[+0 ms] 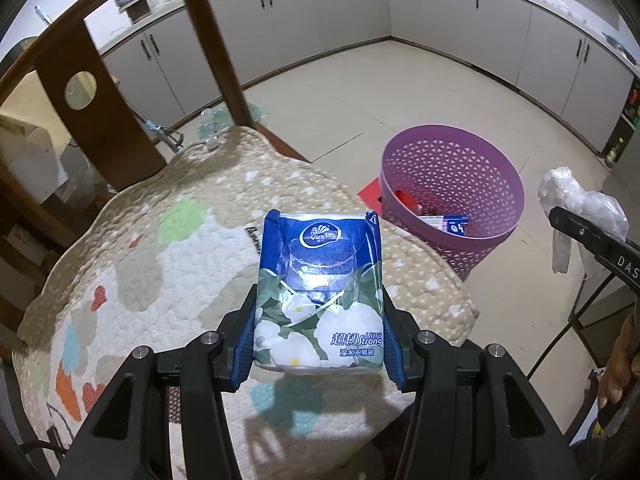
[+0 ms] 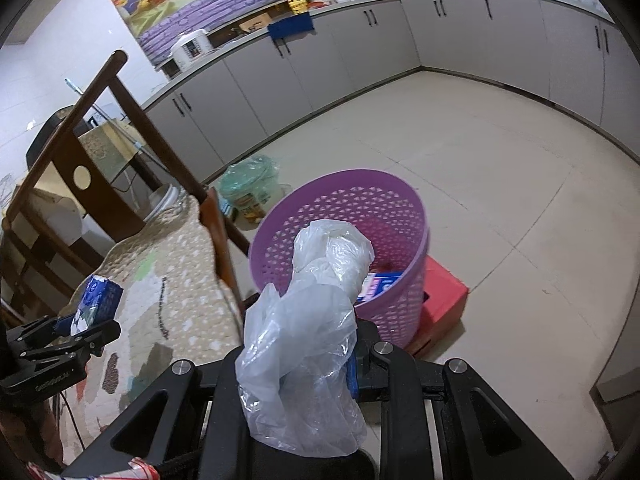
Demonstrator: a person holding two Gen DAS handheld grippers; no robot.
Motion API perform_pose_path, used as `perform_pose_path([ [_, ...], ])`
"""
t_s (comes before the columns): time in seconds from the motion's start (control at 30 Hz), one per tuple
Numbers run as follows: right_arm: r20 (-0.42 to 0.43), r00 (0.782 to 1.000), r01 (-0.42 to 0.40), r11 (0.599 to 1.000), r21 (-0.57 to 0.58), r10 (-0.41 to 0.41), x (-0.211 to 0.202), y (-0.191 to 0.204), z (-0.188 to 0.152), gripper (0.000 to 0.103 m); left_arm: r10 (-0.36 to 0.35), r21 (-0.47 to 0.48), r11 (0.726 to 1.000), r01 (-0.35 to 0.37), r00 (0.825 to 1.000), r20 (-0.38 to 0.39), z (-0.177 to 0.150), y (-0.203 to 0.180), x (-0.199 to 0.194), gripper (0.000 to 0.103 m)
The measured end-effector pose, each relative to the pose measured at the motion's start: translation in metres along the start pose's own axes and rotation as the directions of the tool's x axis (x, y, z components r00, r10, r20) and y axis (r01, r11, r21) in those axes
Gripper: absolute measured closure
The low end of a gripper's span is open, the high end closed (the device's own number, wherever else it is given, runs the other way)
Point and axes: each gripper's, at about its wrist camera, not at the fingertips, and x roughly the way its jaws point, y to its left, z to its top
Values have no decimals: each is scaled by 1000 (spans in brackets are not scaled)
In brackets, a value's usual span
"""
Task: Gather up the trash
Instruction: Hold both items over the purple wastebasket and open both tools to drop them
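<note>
My left gripper is shut on a blue tissue pack printed with white flowers, held above the quilted chair cushion. The same pack and left gripper show at the left of the right wrist view. My right gripper is shut on a crumpled clear plastic bag, which hides its fingertips. That bag also appears at the right edge of the left wrist view. A purple mesh basket stands on the floor ahead, holding a few packets. The bag hangs just in front of the basket.
A dark wooden chair back rises at the left. A red box lies against the basket's base. A green bag of goods sits on the tiled floor behind. White kitchen cabinets line the far walls.
</note>
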Motion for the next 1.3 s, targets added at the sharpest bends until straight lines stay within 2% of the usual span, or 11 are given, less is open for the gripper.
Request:
perform_pose_path([
  [0.2,-4,1000,19,1000,6,-19,0,-6,1,82,-21,-3,1000,21,1000,-10,3,-1,7,52],
  [0.7,-32,999,29,999,-27,-30,12,7,11,82,-41,-22,999,41,999,-18,13,6,24,52],
  [1.3,-22,1000,6,998,-67,-7,10,28,20,82,-57,-39,998,56,998,-18,13,9,24,52],
])
